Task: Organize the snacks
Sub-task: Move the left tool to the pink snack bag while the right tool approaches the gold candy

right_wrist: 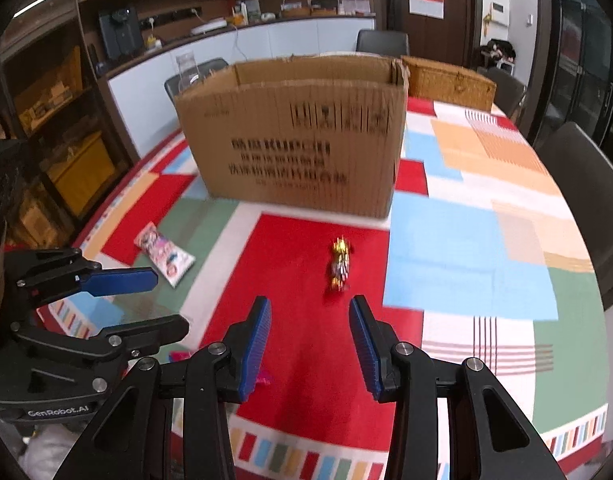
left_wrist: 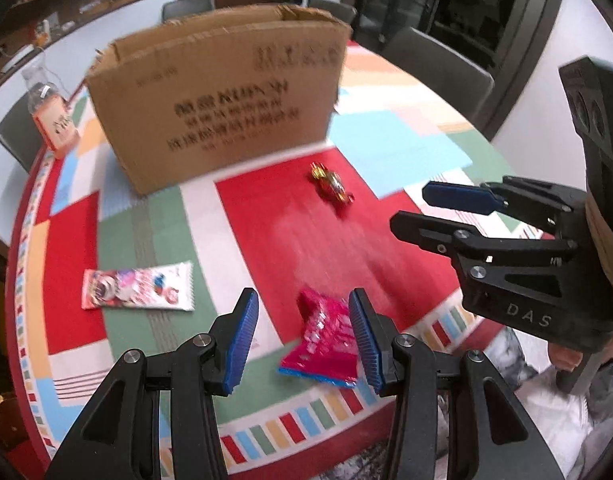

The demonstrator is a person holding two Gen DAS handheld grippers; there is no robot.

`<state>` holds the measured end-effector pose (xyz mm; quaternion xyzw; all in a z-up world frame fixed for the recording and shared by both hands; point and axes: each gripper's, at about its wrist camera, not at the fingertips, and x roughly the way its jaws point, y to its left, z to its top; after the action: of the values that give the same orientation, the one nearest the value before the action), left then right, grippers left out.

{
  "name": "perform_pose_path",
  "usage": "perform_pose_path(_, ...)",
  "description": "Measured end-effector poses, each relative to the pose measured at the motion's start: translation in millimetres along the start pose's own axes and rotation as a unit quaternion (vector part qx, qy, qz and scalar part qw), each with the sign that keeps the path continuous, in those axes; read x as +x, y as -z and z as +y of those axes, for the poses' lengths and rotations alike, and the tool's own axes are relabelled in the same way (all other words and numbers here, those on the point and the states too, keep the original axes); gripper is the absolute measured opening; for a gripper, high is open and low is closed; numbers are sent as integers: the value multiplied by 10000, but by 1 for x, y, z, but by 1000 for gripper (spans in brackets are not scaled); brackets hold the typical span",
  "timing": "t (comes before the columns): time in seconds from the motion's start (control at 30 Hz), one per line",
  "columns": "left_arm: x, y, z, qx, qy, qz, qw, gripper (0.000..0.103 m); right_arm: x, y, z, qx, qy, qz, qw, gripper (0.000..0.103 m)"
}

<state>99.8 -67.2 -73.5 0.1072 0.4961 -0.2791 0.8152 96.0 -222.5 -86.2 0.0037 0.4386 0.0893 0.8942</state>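
Here both jaws stand parted above pink packet [left_wrist: 326,344], nothing held

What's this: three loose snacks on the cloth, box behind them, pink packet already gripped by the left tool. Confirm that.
Not gripped. The left wrist view shows the left tool open above the pink packet, pads clear of it. The rest stands.
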Motion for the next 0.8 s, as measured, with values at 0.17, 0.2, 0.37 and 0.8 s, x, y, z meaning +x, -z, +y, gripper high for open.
perform_pose_path(0.17, 13, 8, -7, 105, 103, 291, 9995, 46, 7, 15, -2, 10, -48, 286, 9996, 42)
perform_pose_path(0.2, 15, 8, -8, 103, 126, 332, 9993, 46, 8, 16, -2, 15, -48, 336, 9994, 42)
perform_pose_path(0.37, 30, 9, -9, 106, 239, 596, 9979, 46, 15, 23, -6, 80, -52, 523, 9986, 42)
perform_pose_path(0.8, 60, 5, -8, -9, 378, 894, 9953, 46, 29, 28, -14, 213, -61, 767, 9968, 42)
